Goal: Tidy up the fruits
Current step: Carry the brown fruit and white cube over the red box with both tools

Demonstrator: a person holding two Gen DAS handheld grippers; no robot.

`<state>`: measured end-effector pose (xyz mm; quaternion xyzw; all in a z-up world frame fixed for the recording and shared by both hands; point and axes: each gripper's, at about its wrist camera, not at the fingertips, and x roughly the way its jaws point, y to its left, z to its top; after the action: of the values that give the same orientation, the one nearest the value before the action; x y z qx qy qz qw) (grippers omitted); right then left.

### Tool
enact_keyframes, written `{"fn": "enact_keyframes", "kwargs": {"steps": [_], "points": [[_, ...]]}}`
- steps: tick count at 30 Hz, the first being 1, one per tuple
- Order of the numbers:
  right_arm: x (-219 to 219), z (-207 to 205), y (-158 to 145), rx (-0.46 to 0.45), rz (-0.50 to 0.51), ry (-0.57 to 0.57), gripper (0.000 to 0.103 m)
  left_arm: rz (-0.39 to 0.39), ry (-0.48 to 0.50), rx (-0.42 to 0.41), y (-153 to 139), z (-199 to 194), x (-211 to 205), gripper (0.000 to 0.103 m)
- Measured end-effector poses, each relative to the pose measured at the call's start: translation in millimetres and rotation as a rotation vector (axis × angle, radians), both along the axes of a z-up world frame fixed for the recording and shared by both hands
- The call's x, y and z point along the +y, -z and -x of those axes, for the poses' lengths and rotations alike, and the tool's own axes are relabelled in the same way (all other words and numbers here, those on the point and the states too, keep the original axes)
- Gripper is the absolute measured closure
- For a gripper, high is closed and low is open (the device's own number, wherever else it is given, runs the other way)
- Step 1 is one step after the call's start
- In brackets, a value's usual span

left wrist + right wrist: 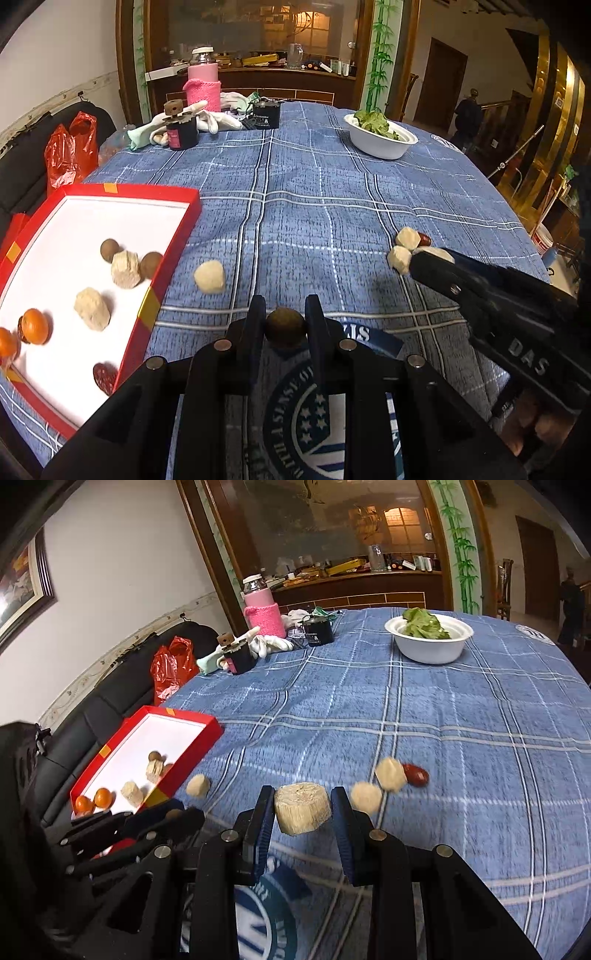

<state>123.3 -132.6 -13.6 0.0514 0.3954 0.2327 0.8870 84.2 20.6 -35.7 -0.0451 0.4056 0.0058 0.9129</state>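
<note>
The left hand-held gripper (285, 325) is closed on a small brown round fruit (286, 328), held between the pads just above the blue plaid cloth of the counter (332, 192). The right hand-held gripper (303, 812) is clamped on a pale fibrous chunk (302, 808), which is pinched at its two sides and appears lifted clear of the cloth. To the left, at the counter's edge, a red box (173, 254) with a white floor is seen; two brown fruits, two pale chunks, two orange fruits and a dark red one are already collected in it. One pale chunk (209, 276) is left on the cloth just beside the box, and two more pale chunks with a red date (416, 774) lie near the right hand-held gripper. Farther off a white bowl of greens (430, 638) is set.

The step in hand is judged to be the carry to the box. Each piece should be brought over the near red wall, lowered close to the white floor in a bare spot, and only then released, so that the round fruit is not sent rolling out.
</note>
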Motion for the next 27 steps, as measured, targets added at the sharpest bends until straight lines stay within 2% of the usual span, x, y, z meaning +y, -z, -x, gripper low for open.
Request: {"fn": "enact_keyframes", "kwargs": {"steps": [11,22,27], "points": [[-4.2,27.7,2.3,0.013,0.024,0.006,0.071,0.005,-0.027,0.004,-1.0,11.7,6.7,0.084],[20.3,31.3,-6.4,-0.008,0.026,-0.046,0.071,0.008,-0.091,-0.008,-7.2,17.7,28.0,0.084],[38.3,30.0,-14.6,-0.029,0.029,-0.081,0.072,0.014,-0.153,-0.005,-9.3,20.7,49.7,0.084]]}}
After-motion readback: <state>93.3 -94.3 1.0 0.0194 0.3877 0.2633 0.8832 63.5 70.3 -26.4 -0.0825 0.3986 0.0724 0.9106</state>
